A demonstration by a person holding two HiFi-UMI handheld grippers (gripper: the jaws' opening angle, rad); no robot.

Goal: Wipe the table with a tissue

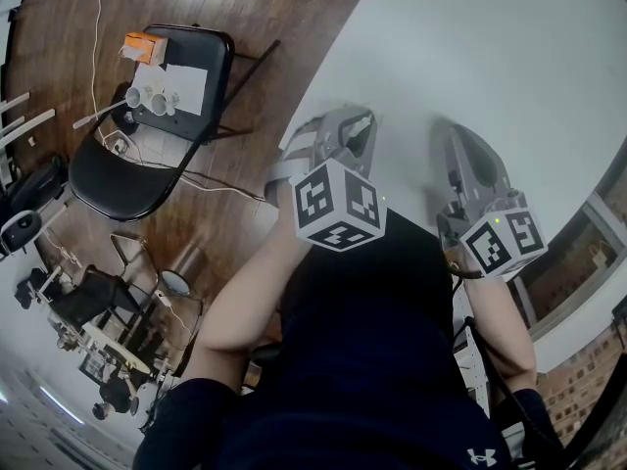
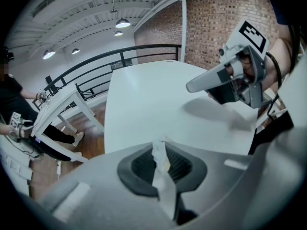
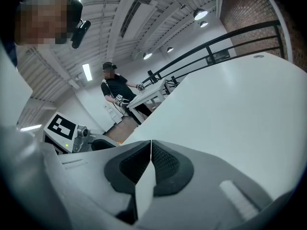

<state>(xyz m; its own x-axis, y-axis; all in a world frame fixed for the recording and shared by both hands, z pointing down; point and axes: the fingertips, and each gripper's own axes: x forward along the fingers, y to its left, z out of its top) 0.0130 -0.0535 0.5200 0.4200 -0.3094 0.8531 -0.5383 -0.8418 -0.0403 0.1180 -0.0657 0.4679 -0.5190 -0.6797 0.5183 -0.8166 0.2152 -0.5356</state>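
My left gripper [image 1: 341,117] hovers just inside the near left edge of the white table [image 1: 490,47]. Seen in the left gripper view, this gripper [image 2: 160,150] is shut on a crumpled strip of white tissue [image 2: 161,161], which pokes up above the pads. A short way to its right, my right gripper [image 1: 454,131] is held over the table. In the right gripper view its dark pads meet at the tips with nothing between them, so the gripper [image 3: 151,141] is shut. The left gripper view shows the right gripper [image 2: 192,86] above the tabletop [image 2: 144,99].
A black folding chair [image 1: 93,179] stands on the wooden floor left of the table. On it are an orange tissue box [image 1: 144,47], white cups [image 1: 152,98] and a sheet of paper. Cables trail round it. Another white table [image 2: 57,104] and a person [image 3: 112,87] are further off.
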